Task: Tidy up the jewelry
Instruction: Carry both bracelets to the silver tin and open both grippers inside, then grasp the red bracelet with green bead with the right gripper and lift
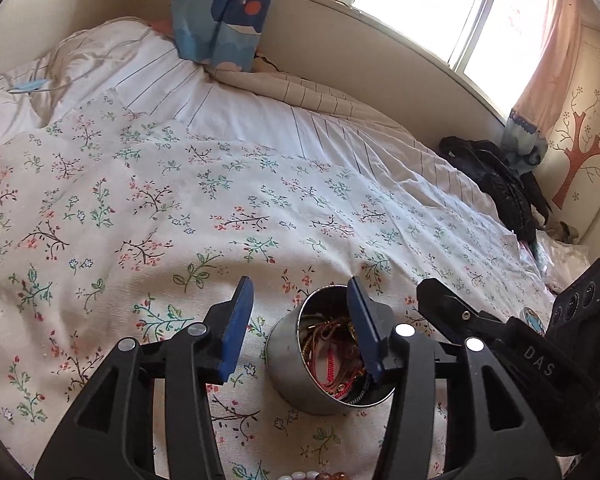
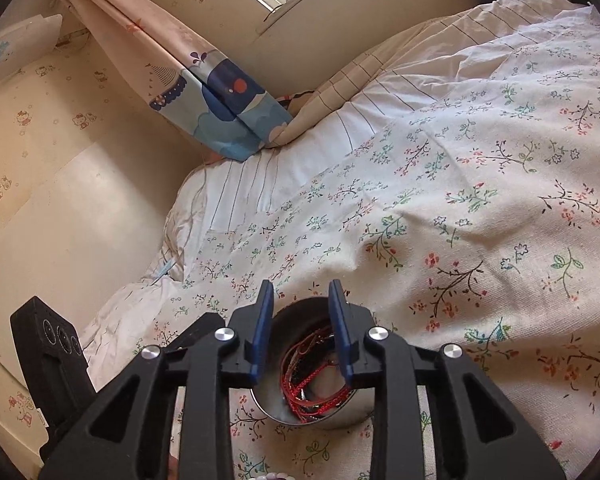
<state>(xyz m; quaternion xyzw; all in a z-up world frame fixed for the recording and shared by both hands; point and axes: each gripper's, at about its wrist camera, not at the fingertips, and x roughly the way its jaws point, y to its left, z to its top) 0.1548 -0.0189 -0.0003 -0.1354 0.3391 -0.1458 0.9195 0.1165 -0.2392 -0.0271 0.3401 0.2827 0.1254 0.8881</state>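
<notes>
Your left gripper (image 1: 300,300) stands wide with nothing between its pads; the round tin (image 1: 288,350) lies just ahead, low between the fingers, nearer the right-hand pad, which overlaps its rim. Your right gripper (image 2: 301,302) is parted more narrowly, also empty, with the tin (image 2: 268,408) straight under it, mouth tipped toward you. Red cords and chains (image 2: 300,376) are tangled inside. Both claws look about equally near. Beyond, the floral bedspread (image 1: 180,200) runs to the window (image 1: 440,12).
</notes>
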